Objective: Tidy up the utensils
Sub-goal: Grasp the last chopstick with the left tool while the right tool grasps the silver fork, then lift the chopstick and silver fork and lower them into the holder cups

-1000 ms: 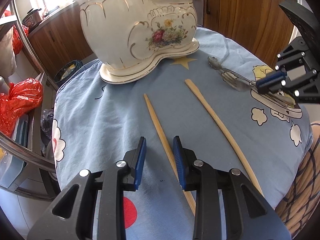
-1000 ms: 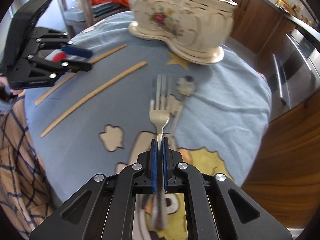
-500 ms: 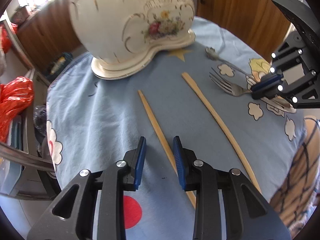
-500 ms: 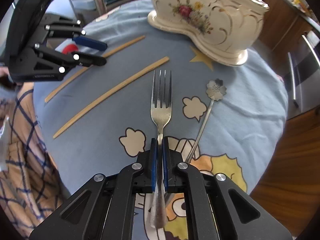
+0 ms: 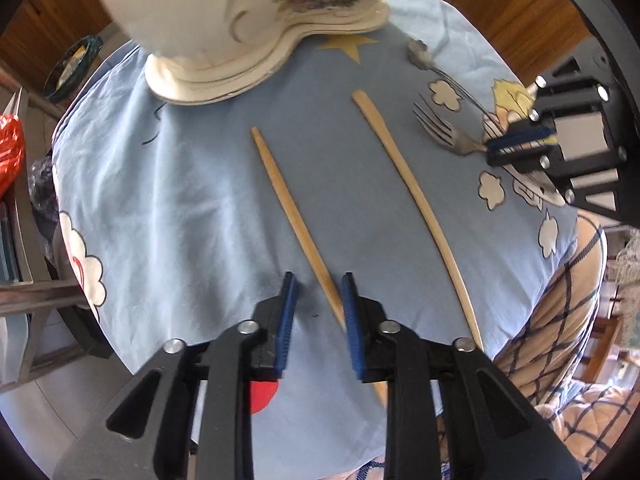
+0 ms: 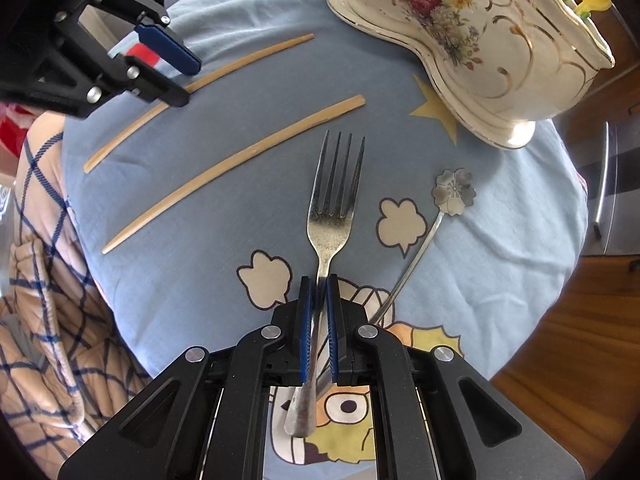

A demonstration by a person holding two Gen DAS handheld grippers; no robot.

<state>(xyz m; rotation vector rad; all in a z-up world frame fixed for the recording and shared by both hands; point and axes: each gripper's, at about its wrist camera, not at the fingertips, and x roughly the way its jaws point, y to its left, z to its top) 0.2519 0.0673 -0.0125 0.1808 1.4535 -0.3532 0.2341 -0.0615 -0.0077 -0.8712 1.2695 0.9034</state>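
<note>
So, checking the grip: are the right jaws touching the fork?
Touching. The right wrist view shows the right gripper shut on the fork handle, both pads against it.

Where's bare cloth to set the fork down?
Free: the strip between the fork and nearer chopstick, and cloth left of the far chopstick. Crowded: by the flower spoon and ceramic holder.

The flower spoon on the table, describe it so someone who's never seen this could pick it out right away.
Start at the big white floral ceramic holder on the blue tablecloth. Just in front of it, right of the fork held in the right gripper, lies the spoon. It alone has a flower-shaped metal head on a thin wire-like handle; the two chopsticks are plain wood.
</note>
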